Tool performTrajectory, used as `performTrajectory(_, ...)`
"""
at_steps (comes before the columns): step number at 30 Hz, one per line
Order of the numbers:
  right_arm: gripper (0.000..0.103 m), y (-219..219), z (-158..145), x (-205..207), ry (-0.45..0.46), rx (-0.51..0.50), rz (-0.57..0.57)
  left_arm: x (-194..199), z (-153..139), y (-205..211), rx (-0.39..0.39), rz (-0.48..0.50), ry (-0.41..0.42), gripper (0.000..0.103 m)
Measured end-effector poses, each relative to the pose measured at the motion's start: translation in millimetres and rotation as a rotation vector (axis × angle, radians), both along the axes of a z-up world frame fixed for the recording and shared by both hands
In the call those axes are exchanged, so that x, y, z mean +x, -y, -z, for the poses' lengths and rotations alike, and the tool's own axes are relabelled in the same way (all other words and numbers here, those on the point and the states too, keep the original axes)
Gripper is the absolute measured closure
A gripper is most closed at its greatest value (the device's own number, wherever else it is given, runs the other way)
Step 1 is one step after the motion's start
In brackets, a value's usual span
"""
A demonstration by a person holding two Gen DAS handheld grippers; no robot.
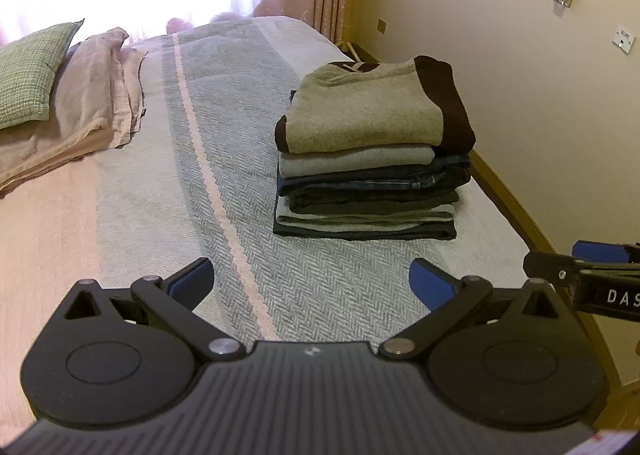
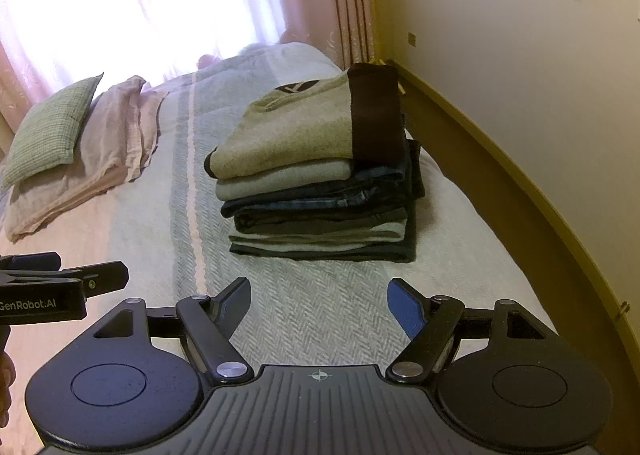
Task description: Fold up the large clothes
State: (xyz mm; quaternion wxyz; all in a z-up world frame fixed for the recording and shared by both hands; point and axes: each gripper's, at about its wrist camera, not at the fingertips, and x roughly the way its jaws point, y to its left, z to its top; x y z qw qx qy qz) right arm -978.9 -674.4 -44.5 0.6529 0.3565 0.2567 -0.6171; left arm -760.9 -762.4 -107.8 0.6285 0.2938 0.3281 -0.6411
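1. Grey and brown knit tops the stack [image 1: 370, 151], a pile of folded clothes that sits on the bed [image 1: 224, 159] near its wall-side edge, ahead of both our grippers.
2. We hold the left gripper [image 1: 312, 285] with its fingers wide apart and nothing between them; it hovers over the striped blanket, short of the stack.
3. The right gripper [image 2: 319, 309] is likewise spread and empty, just beside the left one and pointed at the same pile.
4. No unfolded garment shows in either view, so we judge the folding either finished or waiting on a piece that lies out of frame.
5. Risk: the stack is tall and its layers are not flush — a nudge from either gripper at the top sweater could slide it off or tip the pile toward the gap by the wall.
6. Risk: the grippers sit close together, so a careless swing could knock one against the other.
7. The left view shows the right gripper's side at its right edge, plus more open blanket left of the stack.
8. The right view shows the left gripper's side at its left edge, the logo on the top sweater more plainly, and the wooden bed frame [image 2: 520, 191] running along the wall.
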Motion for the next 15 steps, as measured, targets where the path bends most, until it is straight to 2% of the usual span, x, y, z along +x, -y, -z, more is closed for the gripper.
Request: performTrajectory(15, 0.030, -0.1, 0.9, 0.2, 0.002, 0.002, 0.001, -1.8, 2.8, -0.2, 0.009, 0.003, 0.007, 0.001)
